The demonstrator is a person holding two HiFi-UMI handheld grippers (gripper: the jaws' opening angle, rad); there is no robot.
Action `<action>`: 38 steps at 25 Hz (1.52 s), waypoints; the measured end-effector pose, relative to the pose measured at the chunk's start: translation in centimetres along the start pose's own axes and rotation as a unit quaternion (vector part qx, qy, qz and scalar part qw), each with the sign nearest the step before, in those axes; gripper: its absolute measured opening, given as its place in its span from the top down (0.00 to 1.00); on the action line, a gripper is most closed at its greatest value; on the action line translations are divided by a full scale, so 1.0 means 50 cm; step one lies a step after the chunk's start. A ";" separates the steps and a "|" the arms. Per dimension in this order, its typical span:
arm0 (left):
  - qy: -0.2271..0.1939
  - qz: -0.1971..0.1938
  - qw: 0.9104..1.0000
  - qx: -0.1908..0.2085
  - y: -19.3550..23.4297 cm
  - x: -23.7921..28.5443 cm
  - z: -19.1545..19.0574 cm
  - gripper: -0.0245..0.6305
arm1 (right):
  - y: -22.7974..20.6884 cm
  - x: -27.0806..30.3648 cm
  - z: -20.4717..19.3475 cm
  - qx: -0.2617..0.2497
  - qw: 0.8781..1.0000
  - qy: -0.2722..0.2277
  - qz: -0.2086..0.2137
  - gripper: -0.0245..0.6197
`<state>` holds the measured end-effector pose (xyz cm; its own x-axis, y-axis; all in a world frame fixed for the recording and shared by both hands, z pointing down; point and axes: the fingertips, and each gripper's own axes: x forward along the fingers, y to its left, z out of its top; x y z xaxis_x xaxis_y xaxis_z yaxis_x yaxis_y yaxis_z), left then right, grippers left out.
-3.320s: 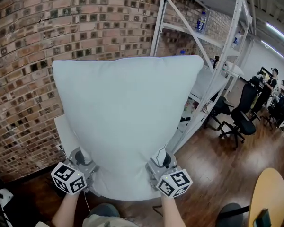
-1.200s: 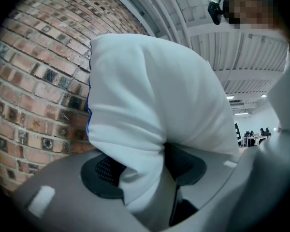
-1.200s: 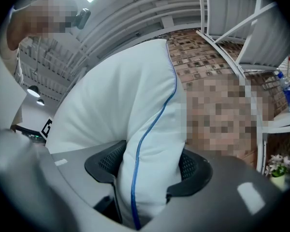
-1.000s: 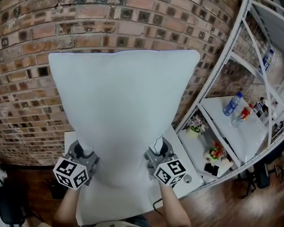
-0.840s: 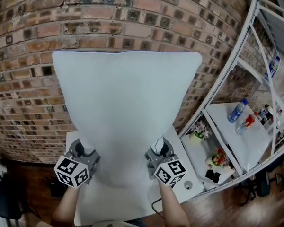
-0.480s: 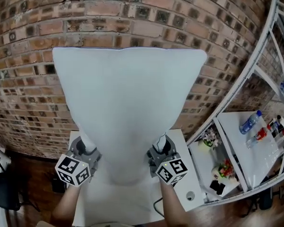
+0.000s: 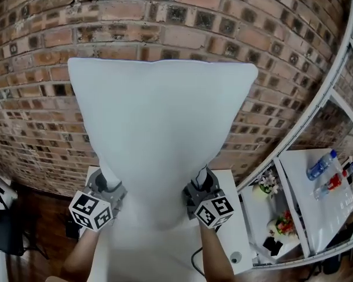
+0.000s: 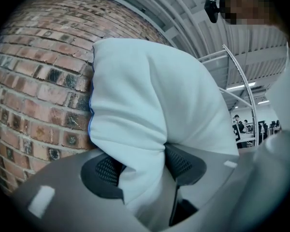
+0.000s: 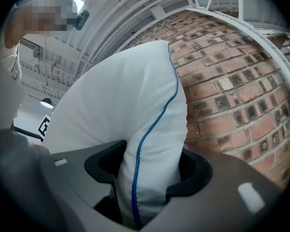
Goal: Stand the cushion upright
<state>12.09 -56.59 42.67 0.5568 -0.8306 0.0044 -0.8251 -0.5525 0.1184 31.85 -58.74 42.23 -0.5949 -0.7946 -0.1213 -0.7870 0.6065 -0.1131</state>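
Carried since the earlier frame toward the brick wall (image 7: 165, 16), the cushion (image 7: 159, 140) rises upright above the left gripper (image 7: 104, 178) and right gripper (image 7: 204, 178), both clamped on its lower edge; resting it on the white table (image 7: 229, 216) below them and letting go apparently remain.

- The cushion (image 7: 162, 140) stands upright in front of the brick wall (image 7: 165, 16), above the table (image 7: 234, 225).
- The left gripper (image 7: 107, 184) clamps the cushion's lower left edge; the right gripper (image 7: 203, 181) clamps its lower right edge.
- Whether the cushion touches the wall or the table cannot be told.
- The table sits against the wall, below both grippers.
- A shelf rack (image 7: 326, 101) stands to the right of the table.
- Bottles (image 7: 319, 165) stand on one rack shelf, with a flower pot (image 7: 269, 184) on a lower shelf, left of them.
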 end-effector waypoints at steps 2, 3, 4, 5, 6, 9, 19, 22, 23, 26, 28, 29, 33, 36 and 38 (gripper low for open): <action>0.000 0.008 1.000 0.000 0.010 0.008 -0.005 0.59 | -0.010 0.014 -0.008 0.003 1.000 0.003 0.010 0.55; 0.000 0.012 1.000 -0.002 0.015 0.012 -0.007 0.59 | -0.015 0.023 -0.011 0.006 1.000 0.006 0.016 0.55; 0.000 0.015 1.000 -0.004 0.020 0.016 -0.008 0.59 | -0.020 0.031 -0.015 0.009 1.000 0.008 0.021 0.55; 0.000 0.018 1.000 -0.007 0.024 0.020 -0.008 0.59 | -0.026 0.038 -0.018 0.013 0.999 0.011 0.027 0.55; 0.002 0.020 1.000 -0.009 0.027 0.025 -0.008 0.58 | -0.032 0.045 -0.021 0.016 0.999 0.014 0.032 0.55; 0.007 0.019 1.000 -0.008 0.036 0.036 -0.016 0.57 | -0.050 0.059 -0.034 0.035 0.998 0.024 0.047 0.53; -0.010 0.029 0.999 -0.020 0.044 0.022 -0.020 0.50 | -0.078 0.035 -0.030 0.032 0.999 0.020 0.017 0.40; -0.015 0.044 0.999 -0.015 0.048 0.017 -0.020 0.47 | -0.113 0.009 -0.015 -0.041 0.997 0.026 -0.063 0.40; -0.017 0.048 0.999 -0.015 0.047 0.015 -0.019 0.46 | -0.117 0.003 -0.013 -0.052 0.995 0.031 -0.075 0.40; -0.020 0.054 0.998 -0.014 0.043 0.011 -0.022 0.45 | -0.119 -0.016 -0.015 -0.052 0.994 0.038 -0.093 0.42; -0.019 0.054 0.998 -0.014 0.044 0.007 -0.024 0.45 | -0.117 -0.028 -0.015 -0.045 0.993 0.039 -0.105 0.43; -0.018 0.053 0.998 -0.015 0.044 0.004 -0.024 0.45 | -0.115 -0.033 -0.015 -0.040 0.992 0.039 -0.111 0.44; -0.018 0.053 0.998 -0.017 0.041 -0.017 -0.021 0.45 | -0.103 -0.057 -0.020 -0.030 0.990 0.040 -0.131 0.45; -0.023 0.054 0.998 -0.016 0.041 -0.035 -0.016 0.45 | -0.088 -0.075 -0.016 -0.030 0.989 0.040 -0.140 0.45; -0.029 0.057 0.998 -0.013 0.041 -0.051 -0.010 0.45 | -0.074 -0.085 -0.011 -0.031 0.988 0.038 -0.145 0.45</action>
<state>9.05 -55.59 43.39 0.4520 -0.8912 -0.0380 -0.8798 -0.4525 0.1457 37.18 -57.62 43.70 -0.3519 -0.9359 -0.0176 -0.9332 0.3522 -0.0712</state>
